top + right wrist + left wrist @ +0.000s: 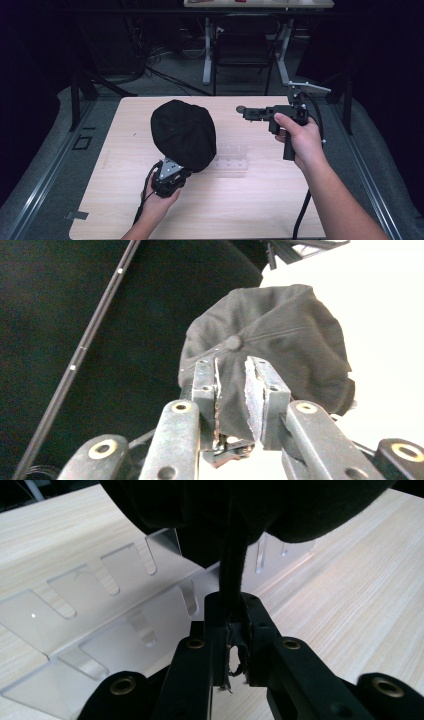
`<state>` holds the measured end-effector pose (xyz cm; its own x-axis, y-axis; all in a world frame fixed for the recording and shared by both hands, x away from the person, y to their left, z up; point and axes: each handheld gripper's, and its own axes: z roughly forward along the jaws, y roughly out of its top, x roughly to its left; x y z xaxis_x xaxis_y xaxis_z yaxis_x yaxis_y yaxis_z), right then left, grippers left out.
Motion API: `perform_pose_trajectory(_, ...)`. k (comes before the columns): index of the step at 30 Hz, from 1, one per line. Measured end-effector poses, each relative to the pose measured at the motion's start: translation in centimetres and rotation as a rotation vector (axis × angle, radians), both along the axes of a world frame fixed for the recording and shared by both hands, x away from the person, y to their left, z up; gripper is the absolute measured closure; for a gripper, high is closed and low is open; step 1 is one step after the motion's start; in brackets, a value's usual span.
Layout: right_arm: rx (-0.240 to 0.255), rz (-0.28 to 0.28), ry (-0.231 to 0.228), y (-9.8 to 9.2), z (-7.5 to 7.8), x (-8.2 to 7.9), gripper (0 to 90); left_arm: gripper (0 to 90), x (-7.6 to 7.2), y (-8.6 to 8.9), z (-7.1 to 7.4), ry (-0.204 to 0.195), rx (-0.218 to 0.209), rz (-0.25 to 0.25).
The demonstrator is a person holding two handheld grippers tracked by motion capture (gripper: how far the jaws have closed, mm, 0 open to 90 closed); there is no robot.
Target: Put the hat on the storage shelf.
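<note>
A black cap (182, 132) is held up over the middle of the wooden table (250, 215), its crown toward the high camera. My left gripper (172, 175) is below it, shut on the cap's fabric edge; in the left gripper view the jaws (232, 625) pinch a dark fold that hangs from the cap (250, 505). My right gripper (246, 113) is in the air to the right of the cap, pointing left at it. Its jaws (231, 385) stand a little apart with nothing between them, and the cap (280, 350) with its top button lies beyond them.
A clear acrylic rack (232, 160) with slots (100, 610) lies on the table just right of the cap. Behind the table are a chair (242, 55) and desk legs. Metal rails (45, 180) run along both sides of the table.
</note>
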<state>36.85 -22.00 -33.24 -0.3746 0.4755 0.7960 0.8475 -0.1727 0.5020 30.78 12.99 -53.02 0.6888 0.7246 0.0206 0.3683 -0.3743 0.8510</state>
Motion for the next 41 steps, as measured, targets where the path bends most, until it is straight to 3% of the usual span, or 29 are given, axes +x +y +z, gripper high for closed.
perform_pose_trajectory(3, -0.028, -0.007, -0.01, -0.2, 0.0, -0.4, 74.3, 83.1, -0.2, 0.2, -0.4, 0.01, -0.025, 0.008)
perform_pose_trajectory(8, -0.045, -0.02, -0.016, -0.6, -0.2, -0.8, 74.0, 81.5, -0.2, 0.3, -0.4, 0.01, -0.018, 0.008)
perform_pose_trajectory(15, -0.132, -0.052, -0.048, -1.3, -0.6, -1.3, 73.8, 65.6, -0.3, 0.8, -0.5, 0.007, -0.018, 0.033)
perform_pose_trajectory(24, -0.215, -0.071, -0.081, -1.8, -1.2, -2.8, 73.4, 50.2, -1.1, 2.3, 0.0, 0.044, -0.049, 0.046)
perform_pose_trajectory(33, -0.322, -0.096, -0.117, -2.3, -2.3, -4.3, 70.4, 44.7, -2.0, 4.9, 0.5, 0.082, -0.068, 0.078)
perform_pose_trajectory(38, -0.375, -0.103, -0.138, -2.5, -3.5, -5.2, 68.9, 44.6, -2.1, 5.8, -0.1, 0.087, -0.107, 0.096)
perform_pose_trajectory(41, -0.39, -0.106, -0.15, -2.6, -4.2, -5.8, 66.7, 43.9, -2.1, 6.0, -0.7, 0.098, -0.107, 0.104)
